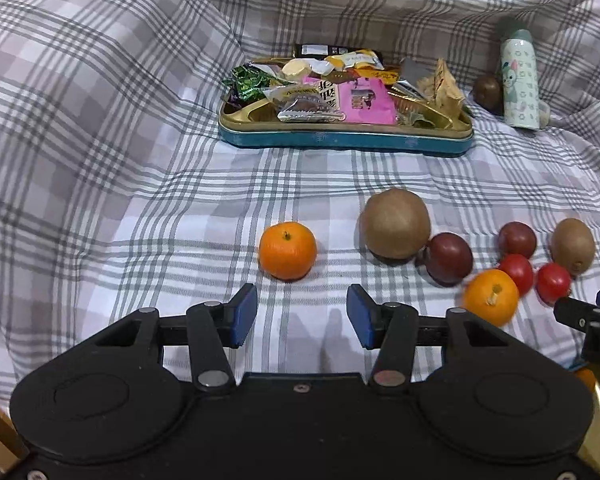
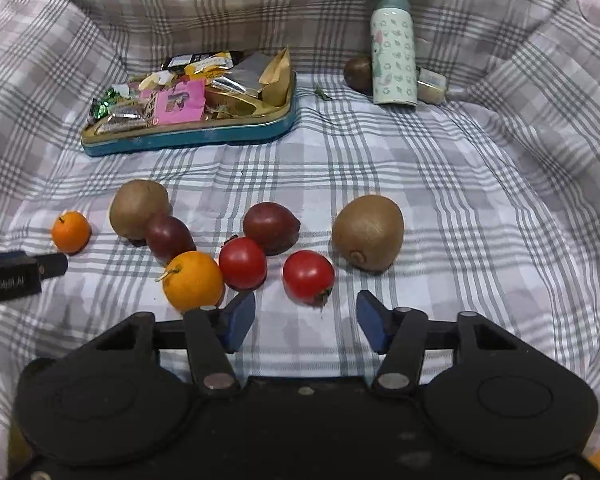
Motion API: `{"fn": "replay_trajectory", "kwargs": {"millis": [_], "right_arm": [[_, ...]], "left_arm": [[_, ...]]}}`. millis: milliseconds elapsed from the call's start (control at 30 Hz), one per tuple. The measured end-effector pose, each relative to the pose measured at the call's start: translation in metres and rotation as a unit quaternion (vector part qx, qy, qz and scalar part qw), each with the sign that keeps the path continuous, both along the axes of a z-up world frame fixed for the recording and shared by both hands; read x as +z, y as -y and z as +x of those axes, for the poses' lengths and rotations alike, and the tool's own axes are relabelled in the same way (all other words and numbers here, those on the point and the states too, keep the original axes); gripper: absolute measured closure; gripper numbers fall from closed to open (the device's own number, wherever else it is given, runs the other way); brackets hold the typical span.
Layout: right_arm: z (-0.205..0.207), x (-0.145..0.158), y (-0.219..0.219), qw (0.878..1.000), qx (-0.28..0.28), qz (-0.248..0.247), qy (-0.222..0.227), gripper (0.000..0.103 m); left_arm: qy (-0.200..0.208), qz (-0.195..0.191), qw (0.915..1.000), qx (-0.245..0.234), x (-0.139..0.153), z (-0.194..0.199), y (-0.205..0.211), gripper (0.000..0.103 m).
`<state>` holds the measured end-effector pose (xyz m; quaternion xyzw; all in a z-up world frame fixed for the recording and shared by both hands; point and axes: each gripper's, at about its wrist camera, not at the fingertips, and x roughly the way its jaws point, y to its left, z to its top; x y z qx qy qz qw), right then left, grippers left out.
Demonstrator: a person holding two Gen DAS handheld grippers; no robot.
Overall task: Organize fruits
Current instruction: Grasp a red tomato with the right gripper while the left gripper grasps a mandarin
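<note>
Fruit lies loose on a checked cloth. My left gripper (image 1: 302, 316) is open and empty, just short of a small orange (image 1: 287, 250). To its right sit a big kiwi (image 1: 395, 224), a dark plum (image 1: 449, 258), a second orange (image 1: 491, 297), two red tomatoes (image 1: 517, 273), another plum (image 1: 517, 239) and a kiwi (image 1: 572, 246). My right gripper (image 2: 306, 322) is open and empty, close behind a tomato (image 2: 308, 277). The second tomato (image 2: 243, 263), orange (image 2: 193, 280) and kiwi (image 2: 368, 232) flank it.
A blue-and-gold tin tray (image 1: 344, 140) full of snack wrappers stands farther back. A patterned bottle (image 2: 393, 52) stands at the back right with a dark kiwi (image 2: 357, 72) beside it. The checked cloth (image 2: 480, 184) rises in folds on all sides.
</note>
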<state>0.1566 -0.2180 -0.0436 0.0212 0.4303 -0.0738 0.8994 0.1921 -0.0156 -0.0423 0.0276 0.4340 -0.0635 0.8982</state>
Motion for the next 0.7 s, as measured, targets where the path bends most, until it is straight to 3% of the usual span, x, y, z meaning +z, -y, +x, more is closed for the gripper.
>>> {"fn": "replay_trajectory", "kwargs": {"millis": [700], "right_arm": [[0.039, -0.030, 0.011, 0.999, -0.008, 0.010, -0.036, 0.052]], "left_arm": [[0.001, 0.025, 0.9997, -0.001, -0.017, 0.036, 0.009, 0.046]]}}
